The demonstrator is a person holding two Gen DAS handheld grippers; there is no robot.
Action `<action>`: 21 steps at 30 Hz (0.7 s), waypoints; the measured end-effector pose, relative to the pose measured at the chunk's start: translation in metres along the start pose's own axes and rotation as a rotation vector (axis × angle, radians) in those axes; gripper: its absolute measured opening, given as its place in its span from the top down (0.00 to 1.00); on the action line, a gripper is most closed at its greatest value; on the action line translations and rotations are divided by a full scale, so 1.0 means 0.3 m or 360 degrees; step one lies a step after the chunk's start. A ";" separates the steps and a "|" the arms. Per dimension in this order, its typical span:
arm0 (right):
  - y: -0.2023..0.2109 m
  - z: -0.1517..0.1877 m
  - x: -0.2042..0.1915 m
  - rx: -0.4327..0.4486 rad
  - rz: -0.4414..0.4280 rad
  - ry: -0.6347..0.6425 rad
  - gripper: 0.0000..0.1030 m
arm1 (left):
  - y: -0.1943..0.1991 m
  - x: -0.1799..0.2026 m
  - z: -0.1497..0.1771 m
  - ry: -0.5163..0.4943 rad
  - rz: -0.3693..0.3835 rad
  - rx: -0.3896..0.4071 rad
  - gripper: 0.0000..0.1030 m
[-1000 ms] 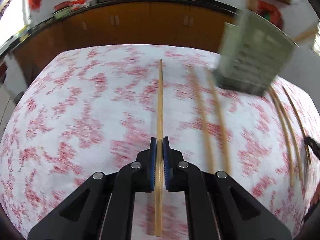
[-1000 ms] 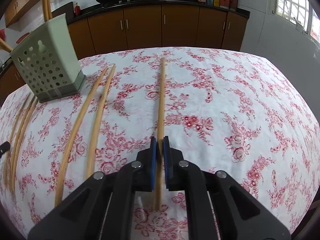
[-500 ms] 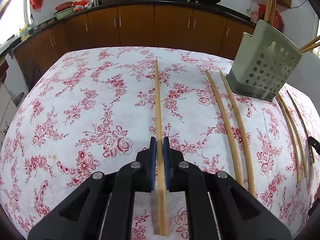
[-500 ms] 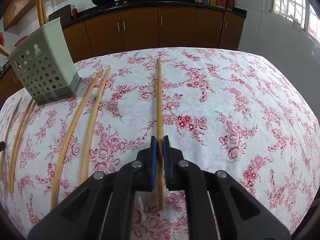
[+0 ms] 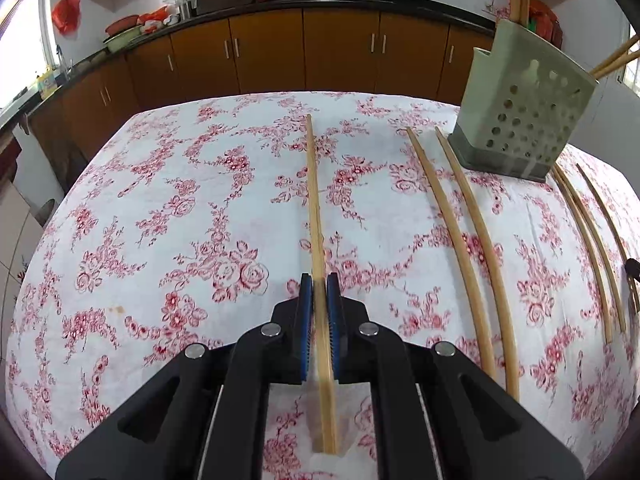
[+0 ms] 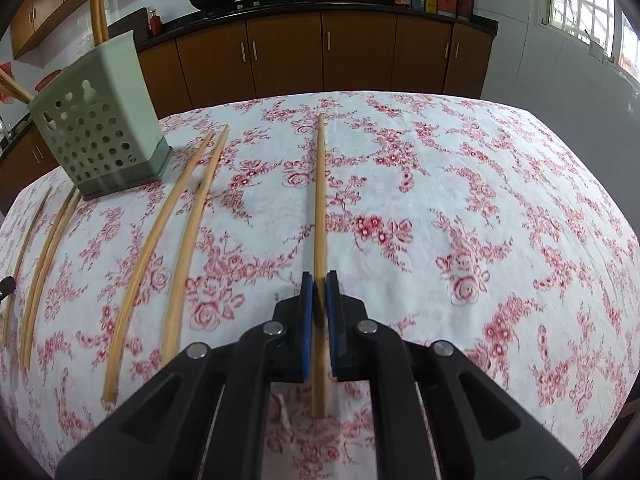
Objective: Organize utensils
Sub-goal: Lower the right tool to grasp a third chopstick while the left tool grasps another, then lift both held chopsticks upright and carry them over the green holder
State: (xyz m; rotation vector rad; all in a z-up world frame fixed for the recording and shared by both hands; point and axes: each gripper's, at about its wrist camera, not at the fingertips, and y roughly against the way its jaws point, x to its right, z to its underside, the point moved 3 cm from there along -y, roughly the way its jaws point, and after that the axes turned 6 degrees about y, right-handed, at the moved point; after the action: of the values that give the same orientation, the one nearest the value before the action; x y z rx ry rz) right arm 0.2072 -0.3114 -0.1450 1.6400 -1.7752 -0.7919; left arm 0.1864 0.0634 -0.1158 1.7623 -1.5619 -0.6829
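My left gripper (image 5: 319, 280) is shut on a long wooden chopstick (image 5: 314, 200) that points straight ahead over the floral tablecloth. My right gripper (image 6: 319, 278) is shut on another wooden chopstick (image 6: 320, 192), also pointing ahead. A pale green perforated utensil holder (image 5: 524, 116) stands at the far right in the left wrist view and at the far left in the right wrist view (image 6: 100, 124), with chopsticks sticking out of it. Two loose chopsticks (image 5: 464, 248) lie right of my left gripper; they show left of my right gripper (image 6: 168, 248).
More loose chopsticks (image 5: 588, 248) lie near the table's right edge in the left wrist view, and at the far left in the right wrist view (image 6: 40, 256). Brown kitchen cabinets (image 5: 304, 56) with woks on the counter stand behind the table (image 6: 480, 200).
The left gripper swung left with its chopstick, so the holder shifted toward the right edge of its view; the blur has settled. The right gripper has barely moved.
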 end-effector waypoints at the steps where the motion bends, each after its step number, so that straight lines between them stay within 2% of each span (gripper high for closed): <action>1: 0.002 0.002 0.001 0.0000 -0.0004 -0.0001 0.92 | 0.003 -0.001 0.004 0.0004 0.0002 0.0000 0.92; 7: 0.019 0.004 0.004 -0.0015 -0.0024 0.0002 0.93 | 0.016 0.004 0.020 -0.0008 -0.0005 -0.0015 0.93; 10: 0.074 -0.012 0.011 0.0052 -0.0021 -0.0003 0.93 | 0.034 -0.002 0.012 0.0003 0.0019 -0.0048 0.93; 21: 0.296 -0.145 0.072 0.0357 -0.0057 -0.0071 0.93 | 0.252 -0.017 -0.111 0.0051 0.0139 0.0201 0.93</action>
State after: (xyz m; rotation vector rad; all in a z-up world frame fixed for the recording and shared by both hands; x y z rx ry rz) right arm 0.1815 -0.3286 -0.0487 1.8144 -1.9289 -0.6693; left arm 0.1632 0.0693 -0.0366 1.7748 -1.6814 -0.5217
